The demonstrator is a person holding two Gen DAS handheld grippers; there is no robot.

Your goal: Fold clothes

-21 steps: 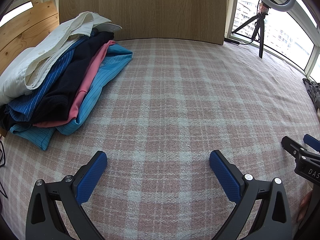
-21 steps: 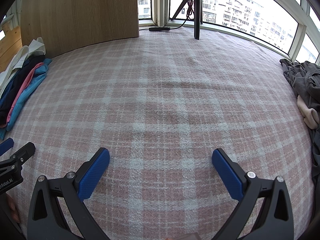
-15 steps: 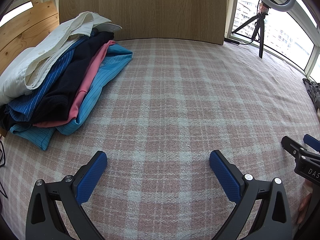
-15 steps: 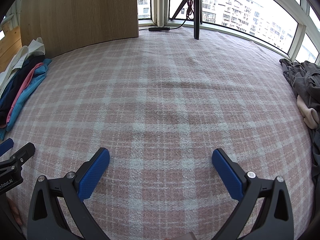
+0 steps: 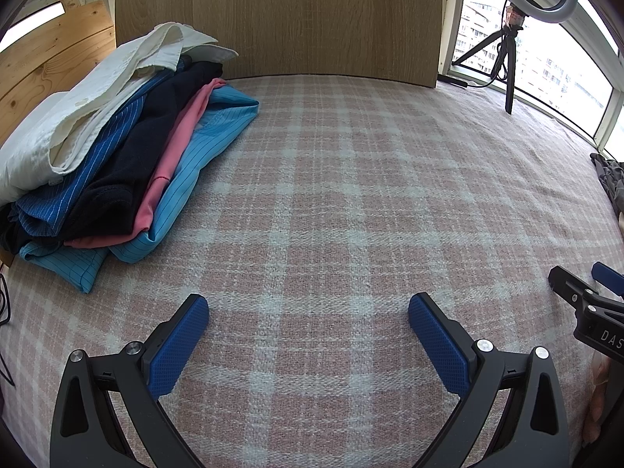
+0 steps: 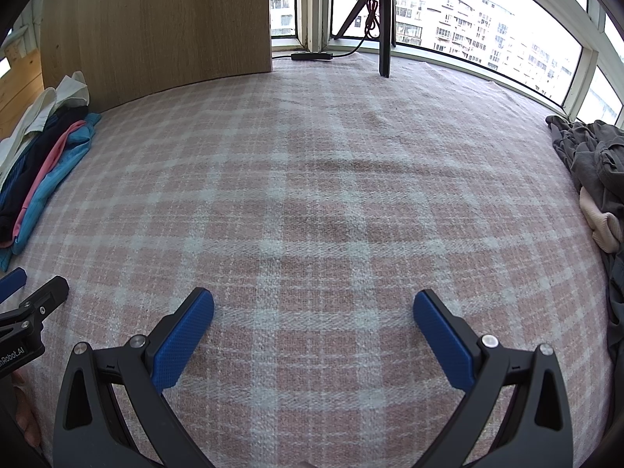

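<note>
Plaid blanket point(image 5: 331, 179) — claws spread, empty

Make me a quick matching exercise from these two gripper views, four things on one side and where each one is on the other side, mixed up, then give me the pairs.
Things:
1. stack of folded clothes
2. grey crumpled clothes
3. tripod
4. left gripper

Places:
A. far end, by the window
B. open over bare plaid cloth
C. right edge of the surface
D. left side, beside the wooden board

Pairs: 1-D, 2-C, 3-A, 4-B
</note>
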